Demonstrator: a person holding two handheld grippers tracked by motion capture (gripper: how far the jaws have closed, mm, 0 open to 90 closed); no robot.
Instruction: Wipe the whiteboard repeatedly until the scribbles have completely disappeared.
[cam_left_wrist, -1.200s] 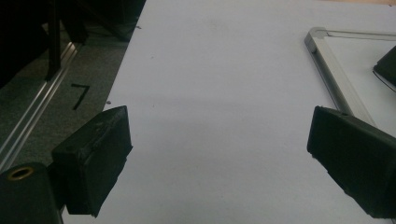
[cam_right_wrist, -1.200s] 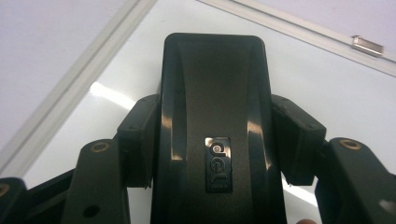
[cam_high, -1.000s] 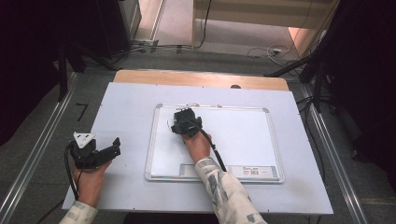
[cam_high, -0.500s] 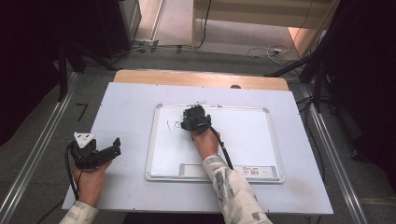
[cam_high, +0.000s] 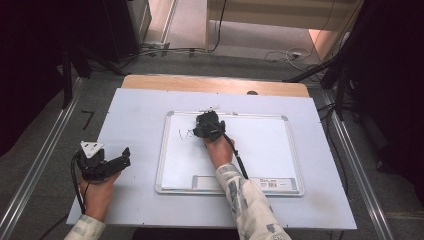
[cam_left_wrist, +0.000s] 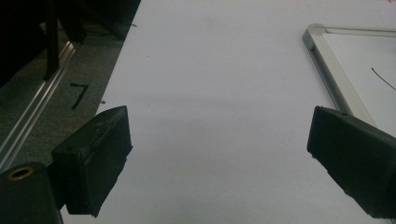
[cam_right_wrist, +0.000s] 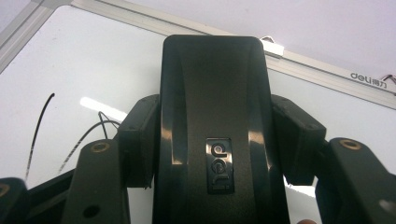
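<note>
A white whiteboard (cam_high: 260, 150) in a silver frame lies on the table. My right gripper (cam_high: 207, 125) stands over its upper left part, shut on a black board eraser (cam_right_wrist: 215, 93) that sits flat between the pads (cam_right_wrist: 137, 140). Thin black marker strokes (cam_high: 184, 134) show on the board just left of the eraser, and the same strokes (cam_right_wrist: 39, 126) appear in the right gripper view. My left gripper (cam_high: 125, 157) rests at the table's left side, open, with only bare table between its jaws (cam_left_wrist: 219, 144). The board's corner (cam_left_wrist: 322, 46) lies ahead to its right.
The white tabletop (cam_high: 135, 115) surrounds the board, with a wooden strip (cam_high: 210, 82) along its far edge. Metal rails (cam_high: 40, 165) run along both sides on the floor. The right gripper's cable (cam_high: 239, 162) trails across the board's lower part.
My right gripper slid the eraser a little to the right and up along the board, uncovering the black strokes at its left. The left gripper stayed where it was.
</note>
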